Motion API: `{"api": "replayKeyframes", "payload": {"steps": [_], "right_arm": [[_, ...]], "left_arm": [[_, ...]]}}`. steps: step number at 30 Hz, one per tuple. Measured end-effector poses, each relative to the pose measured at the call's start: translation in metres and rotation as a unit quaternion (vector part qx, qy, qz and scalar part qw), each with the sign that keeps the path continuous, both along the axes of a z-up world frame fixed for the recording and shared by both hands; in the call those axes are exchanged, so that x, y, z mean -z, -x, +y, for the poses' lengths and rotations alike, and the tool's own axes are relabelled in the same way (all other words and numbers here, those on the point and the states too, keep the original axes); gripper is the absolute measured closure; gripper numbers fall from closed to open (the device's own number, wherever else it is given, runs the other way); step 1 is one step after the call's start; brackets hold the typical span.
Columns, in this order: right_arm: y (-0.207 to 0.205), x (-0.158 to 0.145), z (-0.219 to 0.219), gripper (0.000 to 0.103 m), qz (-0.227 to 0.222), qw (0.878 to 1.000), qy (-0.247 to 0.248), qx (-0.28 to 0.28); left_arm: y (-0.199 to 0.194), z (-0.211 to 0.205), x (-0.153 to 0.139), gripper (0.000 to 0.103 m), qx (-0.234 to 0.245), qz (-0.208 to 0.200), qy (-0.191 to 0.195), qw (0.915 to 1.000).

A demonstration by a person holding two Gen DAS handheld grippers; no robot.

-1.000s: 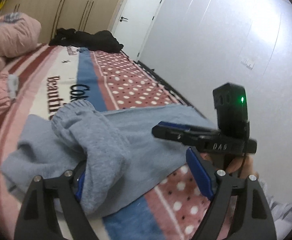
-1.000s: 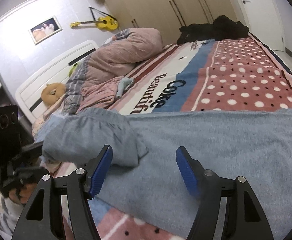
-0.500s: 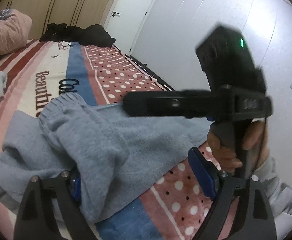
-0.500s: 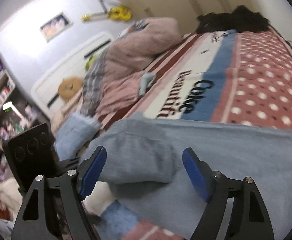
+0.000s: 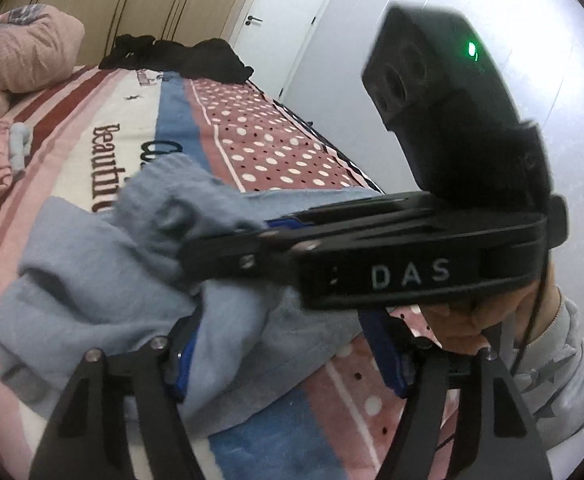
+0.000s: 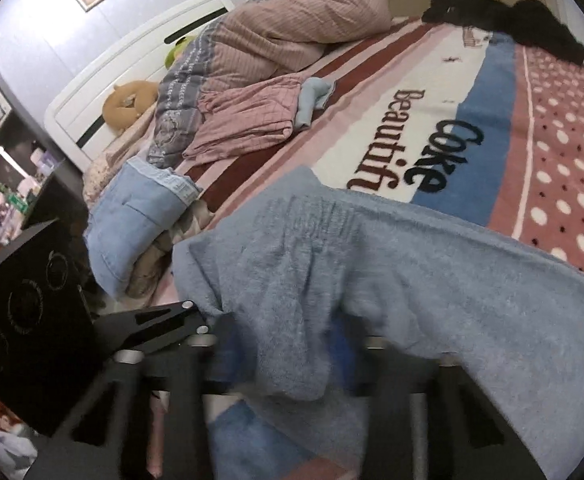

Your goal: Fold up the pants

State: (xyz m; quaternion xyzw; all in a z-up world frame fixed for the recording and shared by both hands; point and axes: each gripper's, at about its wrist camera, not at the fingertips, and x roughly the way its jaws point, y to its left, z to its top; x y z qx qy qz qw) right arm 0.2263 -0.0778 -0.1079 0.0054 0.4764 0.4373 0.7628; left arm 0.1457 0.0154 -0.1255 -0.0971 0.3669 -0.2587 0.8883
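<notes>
Light blue fleece pants [image 5: 103, 276] lie crumpled across the patterned bedspread [image 5: 139, 148]; they also show in the right wrist view [image 6: 432, 280]. My left gripper [image 5: 287, 364] is open, its left finger [image 5: 179, 364] under a hanging fold of the pants. My right gripper [image 6: 287, 356] has closed in on a bunched fold near the waistband. In the left wrist view the right gripper [image 5: 227, 252] crosses in front, its tips buried in the fabric.
A pink quilt [image 6: 292, 20] and folded pink clothes [image 6: 247, 120] lie near the headboard. Folded jeans [image 6: 131, 220] sit at the bed's left side. Black clothes [image 6: 504, 16] lie at the far end by the wardrobe. A wall runs along the bed's right edge.
My right gripper moved left and in over the pants and closed on a fold near the waistband. My left gripper stayed open with the fold draped on its left finger.
</notes>
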Motion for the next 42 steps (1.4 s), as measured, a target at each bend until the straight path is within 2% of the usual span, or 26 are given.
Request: {"api": "replayKeyframes", "payload": {"steps": [4,8,12,15,18,20,22,25,28,30,31,32,33,34,36,37,40,42], "right_arm": [[0.0,-0.001,-0.02,0.089,-0.013,0.999,-0.02,0.034],[-0.004,-0.006,-0.052,0.089,-0.033,0.995,-0.036,0.09],[0.001,0.003,-0.077,0.087,-0.038,0.991,-0.018,0.129],[0.006,0.016,-0.089,0.069,-0.022,0.987,-0.004,0.158],[0.013,0.019,-0.102,0.056,-0.01,0.985,-0.014,0.172],[0.017,0.011,-0.105,0.042,-0.017,0.984,-0.02,0.177],[0.016,0.002,-0.105,0.017,-0.021,0.984,-0.025,0.177],[0.009,-0.002,-0.096,0.016,-0.011,0.984,-0.026,0.175],[-0.008,0.003,-0.085,0.016,0.027,0.983,-0.043,0.178],[-0.024,0.013,-0.074,0.016,0.055,0.981,-0.024,0.186],[-0.029,0.017,-0.068,0.024,0.06,0.98,-0.007,0.188],[-0.034,0.022,-0.061,0.037,0.06,0.98,0.016,0.188],[-0.037,0.024,-0.055,0.071,0.052,0.98,0.034,0.188],[-0.04,0.025,-0.05,0.078,0.049,0.979,0.047,0.193],[-0.041,0.015,-0.054,0.087,0.033,0.976,0.015,0.214],[-0.039,0.005,-0.058,0.087,0.012,0.974,-0.009,0.227],[-0.024,-0.021,-0.069,0.087,-0.064,0.962,-0.043,0.261],[-0.015,-0.024,-0.079,0.087,-0.089,0.953,-0.043,0.285]], "left_arm": [[0.016,0.015,-0.017,0.035,-0.016,-0.027,-0.012,0.9994],[0.029,0.032,-0.028,0.034,-0.052,-0.047,-0.058,0.9958],[0.026,0.039,-0.016,0.031,-0.076,-0.037,-0.11,0.9903],[0.021,0.039,-0.002,0.031,-0.082,-0.03,-0.134,0.9871],[0.023,0.04,0.004,0.031,-0.08,-0.033,-0.14,0.9864],[0.022,0.04,0.007,0.031,-0.077,-0.034,-0.146,0.9857],[0.022,0.04,0.009,0.031,-0.077,-0.034,-0.154,0.9844],[0.024,0.04,0.012,0.035,-0.079,-0.036,-0.163,0.9828],[0.024,0.039,0.016,0.054,-0.095,-0.046,-0.191,0.9759],[0.022,0.043,0.019,0.086,-0.114,-0.04,-0.207,0.9708],[0.021,0.048,0.02,0.091,-0.123,-0.036,-0.208,0.9697],[0.021,0.052,0.02,0.093,-0.127,-0.034,-0.2,0.9711],[0.022,0.057,0.018,0.095,-0.134,-0.04,-0.189,0.972],[0.026,0.062,0.016,0.096,-0.153,-0.052,-0.187,0.9691],[0.033,0.068,0.013,0.097,-0.183,-0.064,-0.187,0.963],[0.035,0.07,0.013,0.097,-0.19,-0.064,-0.183,0.9624],[0.038,0.068,0.017,0.097,-0.185,-0.056,-0.179,0.9648],[0.043,0.065,0.021,0.097,-0.177,-0.048,-0.178,0.9666]]}}
